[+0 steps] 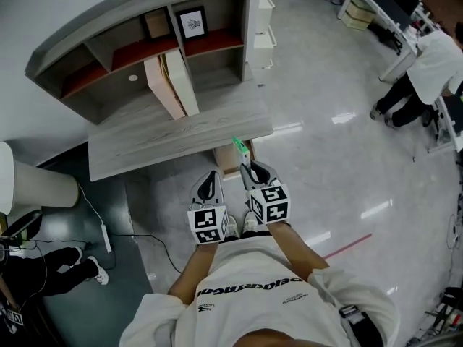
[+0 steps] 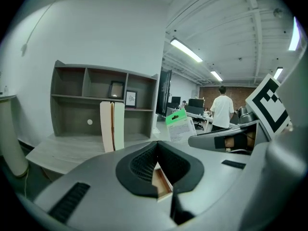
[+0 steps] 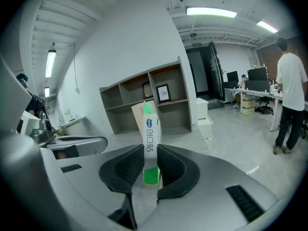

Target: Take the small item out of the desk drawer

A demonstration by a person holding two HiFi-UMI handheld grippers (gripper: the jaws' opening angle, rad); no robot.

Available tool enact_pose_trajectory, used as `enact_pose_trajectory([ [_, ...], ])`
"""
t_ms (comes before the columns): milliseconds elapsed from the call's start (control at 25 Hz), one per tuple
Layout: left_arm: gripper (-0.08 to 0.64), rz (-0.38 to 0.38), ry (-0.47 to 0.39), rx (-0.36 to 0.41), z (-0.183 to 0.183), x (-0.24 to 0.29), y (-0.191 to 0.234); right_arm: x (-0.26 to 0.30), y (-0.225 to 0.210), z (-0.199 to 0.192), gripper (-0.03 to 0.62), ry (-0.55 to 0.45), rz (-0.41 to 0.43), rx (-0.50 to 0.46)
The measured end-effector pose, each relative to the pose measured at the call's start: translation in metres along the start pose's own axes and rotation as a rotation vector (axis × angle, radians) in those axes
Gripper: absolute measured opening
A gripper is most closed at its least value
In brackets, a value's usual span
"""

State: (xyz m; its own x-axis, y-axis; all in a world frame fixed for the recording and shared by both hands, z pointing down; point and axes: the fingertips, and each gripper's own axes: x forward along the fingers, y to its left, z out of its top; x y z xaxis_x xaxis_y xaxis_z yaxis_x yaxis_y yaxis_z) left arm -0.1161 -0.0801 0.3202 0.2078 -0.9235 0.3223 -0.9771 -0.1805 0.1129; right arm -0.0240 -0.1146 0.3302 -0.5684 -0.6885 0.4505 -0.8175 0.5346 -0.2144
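Small item (image 3: 150,129) — green-white packet — clenched in right tool (image 3: 150,150), left tool (image 2: 157,146) closed empty, drawer (image 1: 226,160) mostly hidden

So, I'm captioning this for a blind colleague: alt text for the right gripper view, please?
The right gripper is shut on a slim green-and-white packet, held upright. Behind it are a grey desk with shelves and a person in white.

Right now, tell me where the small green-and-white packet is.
The packet is clamped upright in the right gripper; in the head view it sits right of centre, over the open drawer at the desk front edge.
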Motion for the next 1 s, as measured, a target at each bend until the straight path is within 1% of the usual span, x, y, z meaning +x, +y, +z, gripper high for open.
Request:
enact_pose_trajectory([
  [200,0.015,-0.017,-0.031,0.000,0.024,-0.004,0.000,-0.011,0.004,0.022,0.110,-0.046,-0.006,-0.004],
  [520,0.015,-0.030,-0.086,0.042,0.055,-0.009,-0.004,-0.027,0.007,0.053,0.110,-0.115,-0.003,-0.018],
  [1000,0.015,-0.018,-0.142,0.065,0.078,-0.011,-0.005,-0.035,0.007,0.080,0.110,-0.185,0.014,-0.052],
])
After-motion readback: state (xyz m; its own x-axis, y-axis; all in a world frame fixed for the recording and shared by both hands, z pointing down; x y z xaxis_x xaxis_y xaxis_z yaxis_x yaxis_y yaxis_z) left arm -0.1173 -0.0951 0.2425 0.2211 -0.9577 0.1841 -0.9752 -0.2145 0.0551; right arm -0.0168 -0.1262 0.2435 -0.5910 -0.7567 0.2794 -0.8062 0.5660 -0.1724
